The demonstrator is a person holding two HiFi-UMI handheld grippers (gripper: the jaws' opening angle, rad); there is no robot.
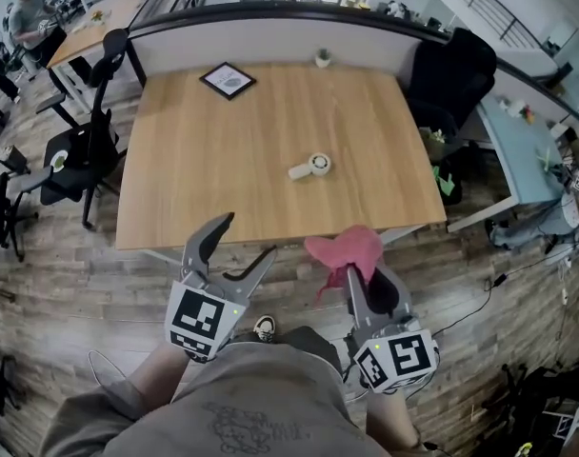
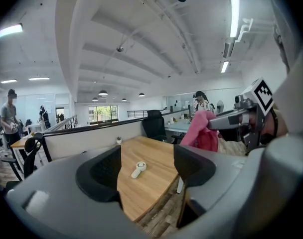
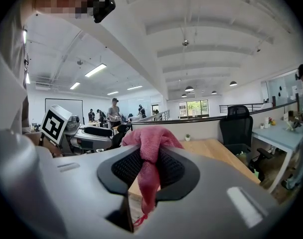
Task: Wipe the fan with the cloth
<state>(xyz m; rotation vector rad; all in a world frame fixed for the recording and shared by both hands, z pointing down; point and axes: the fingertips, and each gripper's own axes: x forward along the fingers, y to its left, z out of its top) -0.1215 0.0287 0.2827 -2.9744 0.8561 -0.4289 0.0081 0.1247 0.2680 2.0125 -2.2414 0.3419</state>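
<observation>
- While the person stands at the near edge of the wooden table (image 1: 223,179), the head view shows the white fan (image 1: 310,166) lying on its side near the table's middle, well apart from both grippers.
- In that view the left gripper (image 1: 249,238) hangs over the floor just short of the table's edge. Its jaws are spread wide with nothing between them.
- Beside it, the right gripper (image 1: 358,276) pinches the pink cloth (image 1: 347,250). The cloth bunches up above the jaw tips and overlaps the table's near edge in the picture.
- Near the far edge lie a framed picture (image 1: 228,80) and a small pot (image 1: 323,58). A black chair (image 1: 451,74) stands at the far right corner.
- In the left gripper view the jaws stand apart and hold nothing.
- Through the gap in that view, the fan (image 2: 138,169) lies on the table (image 2: 159,156), far from the jaws and untouched.
- To the right in that view, the right gripper (image 2: 231,121) holds the cloth (image 2: 204,133) up in the air.
- In the right gripper view the jaws are pressed together on the cloth (image 3: 150,143).
- One fold hangs down between the pads, and the rest is heaped over the top of the jaws.
- The left gripper (image 3: 91,132) shows at the left of that view, with the table (image 3: 211,151) beyond.
</observation>
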